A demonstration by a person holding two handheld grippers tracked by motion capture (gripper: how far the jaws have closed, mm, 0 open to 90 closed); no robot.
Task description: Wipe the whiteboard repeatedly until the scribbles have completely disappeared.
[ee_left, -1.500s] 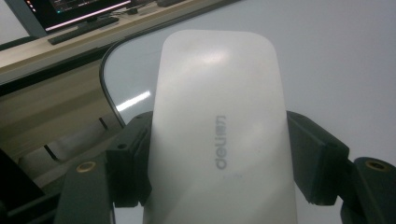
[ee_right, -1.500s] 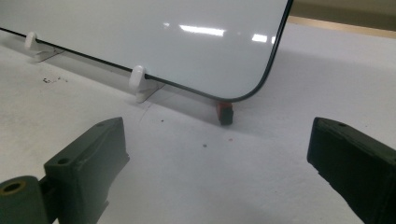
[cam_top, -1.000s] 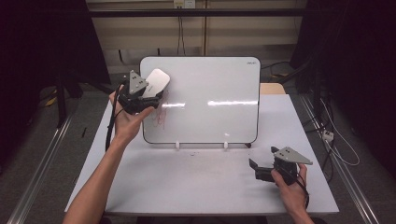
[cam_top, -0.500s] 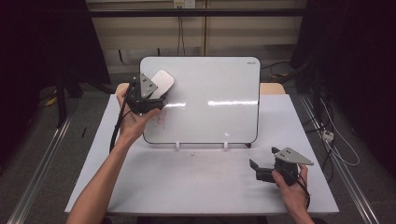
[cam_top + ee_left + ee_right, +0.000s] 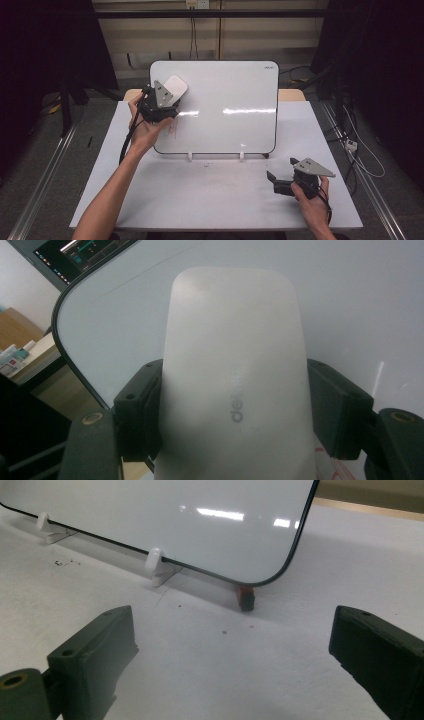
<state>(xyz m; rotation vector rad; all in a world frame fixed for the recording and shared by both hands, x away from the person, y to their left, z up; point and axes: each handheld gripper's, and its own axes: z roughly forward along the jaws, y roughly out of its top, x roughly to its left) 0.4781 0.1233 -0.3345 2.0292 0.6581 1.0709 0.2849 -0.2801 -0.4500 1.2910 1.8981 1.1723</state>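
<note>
A white whiteboard stands tilted on small white feet on the table. My left gripper is shut on a white eraser and holds it against the board's upper left corner. In the left gripper view the eraser sits between both jaws of the gripper, with the whiteboard right behind it. Faint red marks show on the board below the eraser. My right gripper rests open on the table at the front right, its gripper empty and facing the whiteboard's lower corner.
The white table has bare room in front of the board. A small red and black piece lies under the board's lower right corner. Two white feet hold the board's bottom edge. Cables trail on the floor at the right.
My left gripper has slid the eraser a little to the right along the board's upper left. The right gripper has stayed still.
</note>
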